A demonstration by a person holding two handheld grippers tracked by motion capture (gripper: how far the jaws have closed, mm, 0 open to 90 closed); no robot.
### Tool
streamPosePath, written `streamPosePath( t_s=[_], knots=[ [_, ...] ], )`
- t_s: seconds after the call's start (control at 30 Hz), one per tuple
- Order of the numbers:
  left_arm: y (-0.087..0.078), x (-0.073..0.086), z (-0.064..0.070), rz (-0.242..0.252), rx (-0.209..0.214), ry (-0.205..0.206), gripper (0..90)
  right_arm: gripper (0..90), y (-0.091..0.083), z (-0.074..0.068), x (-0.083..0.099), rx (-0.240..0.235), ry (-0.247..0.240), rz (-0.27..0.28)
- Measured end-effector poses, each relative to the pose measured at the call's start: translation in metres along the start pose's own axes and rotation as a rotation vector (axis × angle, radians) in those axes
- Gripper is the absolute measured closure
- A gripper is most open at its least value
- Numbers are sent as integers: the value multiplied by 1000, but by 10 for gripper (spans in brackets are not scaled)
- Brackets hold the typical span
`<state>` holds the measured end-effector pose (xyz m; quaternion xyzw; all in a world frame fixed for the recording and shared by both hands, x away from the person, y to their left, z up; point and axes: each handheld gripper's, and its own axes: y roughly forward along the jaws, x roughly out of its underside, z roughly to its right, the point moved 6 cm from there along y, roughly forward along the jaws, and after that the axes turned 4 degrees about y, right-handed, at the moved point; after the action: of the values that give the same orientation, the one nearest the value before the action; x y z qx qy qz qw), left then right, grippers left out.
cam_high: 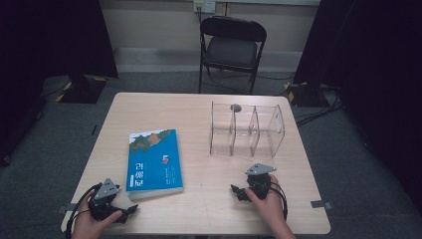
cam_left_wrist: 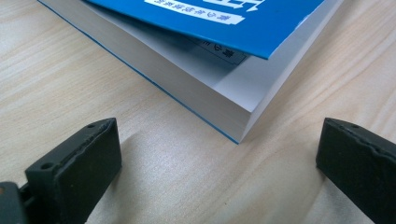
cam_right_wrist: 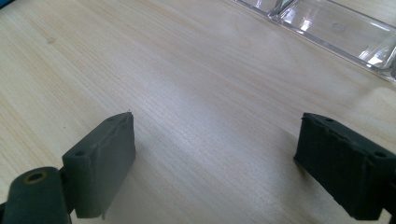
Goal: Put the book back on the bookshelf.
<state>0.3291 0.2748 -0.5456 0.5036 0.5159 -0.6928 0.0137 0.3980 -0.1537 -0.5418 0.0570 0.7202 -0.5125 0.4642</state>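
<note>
A blue book (cam_high: 154, 162) lies flat on the left half of the wooden table (cam_high: 199, 114), its spine edge toward the right and its near end close to the table's front edge. In the left gripper view the near corner of the book (cam_left_wrist: 219, 88) shows thick white page edges, with the blue cover lifted slightly off the page block at that corner.

The left gripper (cam_high: 130, 209) sits low at the near left of the table, held in a hand (cam_high: 92, 224), just near and left of the book's near corner and not touching it. Its jaws stand wide apart with bare tabletop between them; the book corner lies just beyond the gap.

The right gripper (cam_high: 238, 191) rests at the near right, held in the other hand (cam_high: 268, 204). Its jaws also stand wide apart over bare wood, gripping nothing.

A clear plastic rack (cam_high: 246, 130) with upright dividers stands at the far right of the table, beyond the right gripper and apart from it; its clear base (cam_right_wrist: 327, 32) appears at the far edge of the right gripper view. A small dark object (cam_high: 236, 107) sits at the rack's far side; what it is cannot be told.

A black folding chair (cam_high: 231, 47) stands beyond the table's far edge.
</note>
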Motion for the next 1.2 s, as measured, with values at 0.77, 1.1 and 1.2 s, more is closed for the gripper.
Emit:
streamPosePath(
  t_s=[0.77, 1.1, 1.2],
  knots=[
    [12, -24, 4, -62, -30, -32, 206, 112, 0, 0, 0, -1, -2, 0],
    [13, -26, 2, -81, -25, -33, 194, 112, 0, 0, 0, -1, -2, 0],
    [12, -26, 3, -98, -24, -36, 201, 112, 0, 0, 0, -1, -2, 1]
  ],
)
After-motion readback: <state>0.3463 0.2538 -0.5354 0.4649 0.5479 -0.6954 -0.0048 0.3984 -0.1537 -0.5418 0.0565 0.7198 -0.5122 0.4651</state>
